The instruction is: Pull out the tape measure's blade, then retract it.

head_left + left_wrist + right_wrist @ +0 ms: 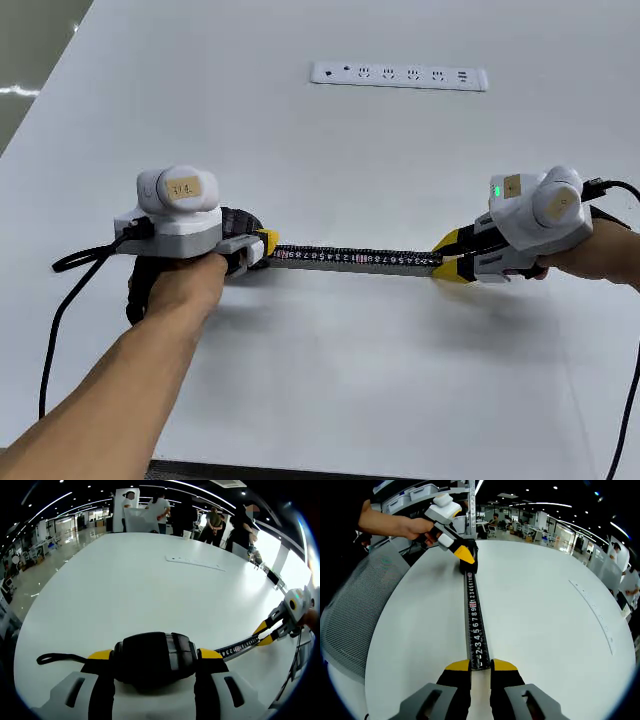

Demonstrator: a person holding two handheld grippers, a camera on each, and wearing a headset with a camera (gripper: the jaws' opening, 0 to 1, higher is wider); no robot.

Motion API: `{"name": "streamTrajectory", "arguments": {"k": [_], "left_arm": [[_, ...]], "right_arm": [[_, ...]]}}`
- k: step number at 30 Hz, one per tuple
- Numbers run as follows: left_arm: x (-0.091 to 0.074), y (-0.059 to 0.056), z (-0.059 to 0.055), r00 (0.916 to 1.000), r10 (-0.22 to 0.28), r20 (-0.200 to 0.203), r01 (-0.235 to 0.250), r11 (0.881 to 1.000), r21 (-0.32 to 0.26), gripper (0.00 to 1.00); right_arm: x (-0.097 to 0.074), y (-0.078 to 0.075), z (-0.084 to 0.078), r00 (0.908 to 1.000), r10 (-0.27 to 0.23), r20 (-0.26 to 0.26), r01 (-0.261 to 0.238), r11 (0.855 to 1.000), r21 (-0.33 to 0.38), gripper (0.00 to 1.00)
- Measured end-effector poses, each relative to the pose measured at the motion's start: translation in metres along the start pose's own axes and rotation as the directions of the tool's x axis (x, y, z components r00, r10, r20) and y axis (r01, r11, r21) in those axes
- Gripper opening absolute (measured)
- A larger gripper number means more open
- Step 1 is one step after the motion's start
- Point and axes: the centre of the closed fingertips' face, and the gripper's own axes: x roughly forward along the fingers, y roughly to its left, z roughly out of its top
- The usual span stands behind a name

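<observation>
A black tape measure case (155,656) sits clamped between the yellow-tipped jaws of my left gripper (258,250), low over the white table. Its numbered blade (352,258) runs straight out to the right, just above the tabletop. My right gripper (450,258) is shut on the blade's end (479,665). In the right gripper view the blade (474,615) stretches away to the case (469,560) held by the left gripper (462,552). In the left gripper view the right gripper (265,632) holds the blade (237,647) at the far right. A black wrist strap (60,657) trails from the case.
A white power strip (398,75) lies at the table's far side. Black cables (60,320) hang from both grippers near the front edge. Several people (200,517) stand beyond the far end of the table. A mesh chair (355,610) stands beside the table.
</observation>
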Motion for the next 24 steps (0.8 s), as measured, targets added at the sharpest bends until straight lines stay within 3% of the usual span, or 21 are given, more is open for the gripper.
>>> {"name": "streamTrajectory", "arguments": {"k": [24], "left_arm": [[0.001, 0.000, 0.000, 0.9999, -0.008, -0.006, 0.008, 1.000, -0.008, 0.60]], "right_arm": [[0.014, 0.000, 0.017, 0.9998, 0.005, 0.019, -0.005, 1.000, -0.004, 0.11]]}}
